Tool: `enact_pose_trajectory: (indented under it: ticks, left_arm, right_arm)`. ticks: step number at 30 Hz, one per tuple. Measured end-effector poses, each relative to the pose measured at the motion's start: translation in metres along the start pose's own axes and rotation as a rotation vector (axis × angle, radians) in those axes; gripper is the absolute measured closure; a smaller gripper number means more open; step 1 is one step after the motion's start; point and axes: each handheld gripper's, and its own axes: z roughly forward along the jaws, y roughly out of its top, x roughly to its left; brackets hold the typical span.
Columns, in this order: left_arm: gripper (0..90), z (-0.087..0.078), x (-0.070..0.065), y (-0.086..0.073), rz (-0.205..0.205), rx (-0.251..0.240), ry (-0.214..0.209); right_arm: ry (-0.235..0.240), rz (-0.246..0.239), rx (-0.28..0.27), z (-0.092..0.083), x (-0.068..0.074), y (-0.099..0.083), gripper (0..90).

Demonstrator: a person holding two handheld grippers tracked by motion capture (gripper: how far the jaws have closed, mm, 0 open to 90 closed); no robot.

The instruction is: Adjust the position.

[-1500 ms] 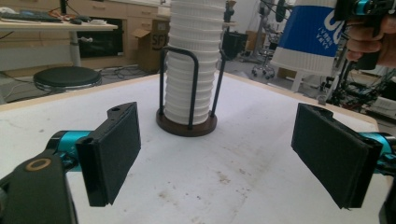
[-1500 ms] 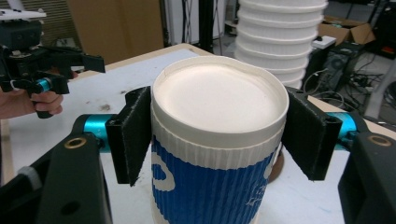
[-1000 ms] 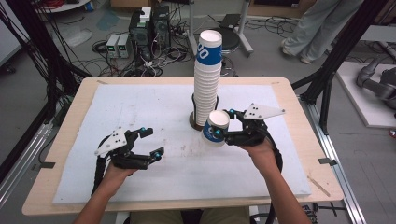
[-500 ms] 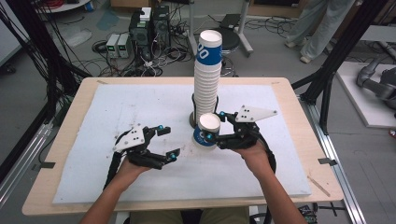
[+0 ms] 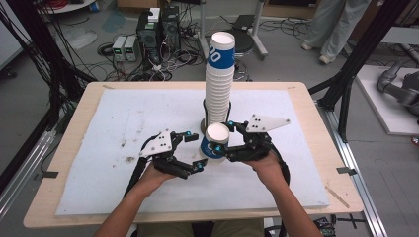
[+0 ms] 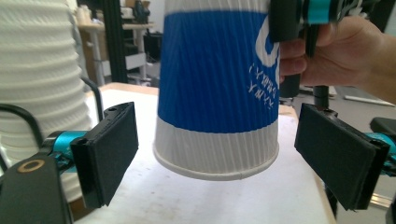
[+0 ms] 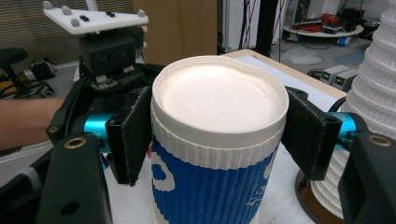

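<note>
A blue-and-white ribbed paper cup (image 5: 213, 142) hangs just above the white mat (image 5: 123, 128), closed base up. My right gripper (image 5: 221, 143) is shut on it, pads pressed to both sides near the top (image 7: 217, 135). My left gripper (image 5: 193, 151) has come up from the left. Its jaws have just been opening and stand wide on either side of the cup's lower end (image 6: 217, 154), with neither pad (image 6: 109, 151) touching it. A tall stack of white cups (image 5: 219, 84) stands right behind, topped by a blue-banded one.
The stack (image 7: 373, 93) rests in a dark round base at the mat's middle, close to my right gripper. The mat lies on a wooden table (image 5: 316, 118). Black frame struts, cables and computer boxes surround the table; a person's legs (image 5: 336, 24) stand far back.
My left gripper has travelled right across the mat until its jaws flank the cup. The right gripper with the cup has shifted slightly left and toward me.
</note>
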Motion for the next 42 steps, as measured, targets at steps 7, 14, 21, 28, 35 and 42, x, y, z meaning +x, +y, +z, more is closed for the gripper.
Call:
enact_pose_trajectory:
  ticks: [7, 14, 21, 28, 35, 42]
  left_arm:
    - [13.5, 0.007, 0.001, -0.001, -0.023, 0.003, 0.003]
    - [13.5, 0.014, -0.001, -0.002, -0.038, 0.016, -0.020]
    - [18.0, 0.015, -0.002, -0.001, -0.010, 0.032, -0.013]
    - [26.3, 0.013, -0.004, 0.003, 0.025, 0.061, -0.010]
    - [29.0, 0.011, -0.004, 0.008, 0.051, 0.100, -0.012]
    - [30.4, 0.008, -0.004, 0.014, 0.047, 0.139, -0.012]
  right_arm:
    - [0.012, 0.001, -0.003, 0.001, 0.002, 0.000, 30.7]
    - [0.029, 0.017, -0.018, 0.002, 0.003, 0.001, 30.8]
    - [0.033, 0.030, -0.028, -0.001, 0.003, 0.001, 30.9]
    - [0.030, 0.044, -0.034, -0.002, 0.002, -0.002, 30.8]
    - [0.039, 0.044, -0.035, -0.003, 0.002, -0.002, 30.0]
    - [0.042, 0.044, -0.045, -0.010, 0.001, -0.001, 21.1]
